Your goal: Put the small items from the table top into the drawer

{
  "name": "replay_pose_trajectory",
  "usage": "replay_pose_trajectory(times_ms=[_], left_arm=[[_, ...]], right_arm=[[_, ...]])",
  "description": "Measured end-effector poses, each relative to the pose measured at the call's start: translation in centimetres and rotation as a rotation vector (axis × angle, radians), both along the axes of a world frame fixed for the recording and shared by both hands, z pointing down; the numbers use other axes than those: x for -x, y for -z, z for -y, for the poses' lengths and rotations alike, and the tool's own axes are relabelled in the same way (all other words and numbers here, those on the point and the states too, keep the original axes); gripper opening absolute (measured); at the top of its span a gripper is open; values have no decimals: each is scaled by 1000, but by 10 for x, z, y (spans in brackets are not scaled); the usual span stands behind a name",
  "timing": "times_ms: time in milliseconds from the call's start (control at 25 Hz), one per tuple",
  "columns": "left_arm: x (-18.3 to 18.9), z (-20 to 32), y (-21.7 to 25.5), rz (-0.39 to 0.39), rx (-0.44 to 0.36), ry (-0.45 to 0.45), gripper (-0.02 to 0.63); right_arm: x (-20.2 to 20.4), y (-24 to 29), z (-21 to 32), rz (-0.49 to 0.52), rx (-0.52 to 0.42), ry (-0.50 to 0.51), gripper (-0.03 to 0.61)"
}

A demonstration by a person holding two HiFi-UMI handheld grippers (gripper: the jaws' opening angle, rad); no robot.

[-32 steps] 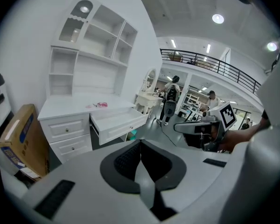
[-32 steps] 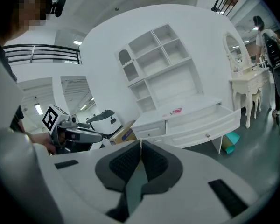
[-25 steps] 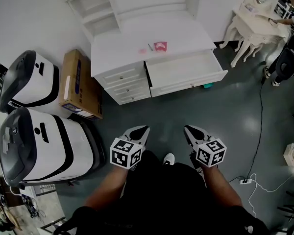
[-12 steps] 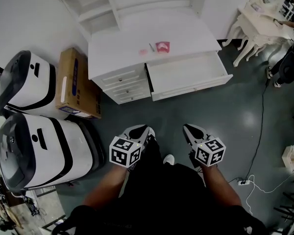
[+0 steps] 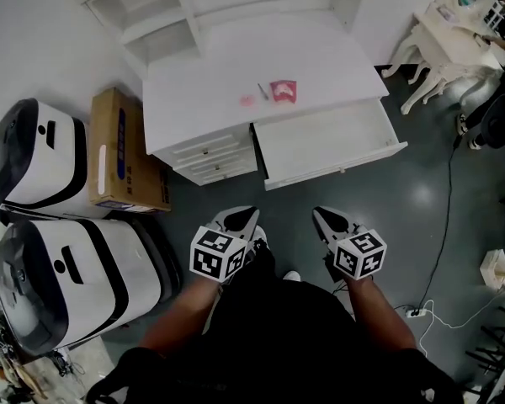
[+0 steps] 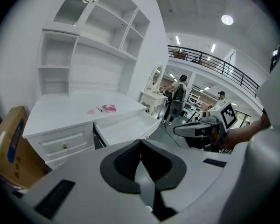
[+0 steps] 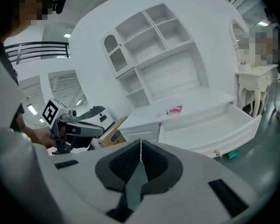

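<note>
A white desk (image 5: 236,66) stands ahead with its wide drawer (image 5: 328,137) pulled out and nothing in it. On the desk top lie a red-pink packet (image 5: 283,90), a thin dark stick-like item (image 5: 263,91) and a small pink round item (image 5: 247,101). They show again in the left gripper view as the packet (image 6: 109,108) and in the right gripper view as the packet (image 7: 175,109). My left gripper (image 5: 242,217) and right gripper (image 5: 320,215) hang side by side over the floor, well short of the desk. Both are shut and hold nothing.
A cardboard box (image 5: 122,154) lies left of the desk, beside two large white-and-black machines (image 5: 59,268). An ornate white table (image 5: 450,40) stands at the far right. A cable (image 5: 446,225) runs across the grey floor. People stand in the background of the left gripper view.
The desk has drawn slightly closer and lower in the head view as the person steps toward it. Both grippers keep their place and stay shut.
</note>
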State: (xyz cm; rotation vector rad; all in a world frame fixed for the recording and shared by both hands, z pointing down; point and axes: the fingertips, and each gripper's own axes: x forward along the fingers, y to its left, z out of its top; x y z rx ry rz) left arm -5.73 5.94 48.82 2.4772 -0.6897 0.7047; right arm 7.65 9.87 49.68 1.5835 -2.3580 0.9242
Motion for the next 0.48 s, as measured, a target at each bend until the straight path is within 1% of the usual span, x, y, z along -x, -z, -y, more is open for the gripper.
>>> replay_pose_trajectory(times_ms=[280, 480], left_arm=[[-6, 68, 1, -7, -8, -48, 11], [-4, 106, 0, -11, -18, -82, 11]], right_arm=[[-3, 5, 69, -33, -3, -36, 29], [-3, 8, 106, -58, -5, -58, 29]])
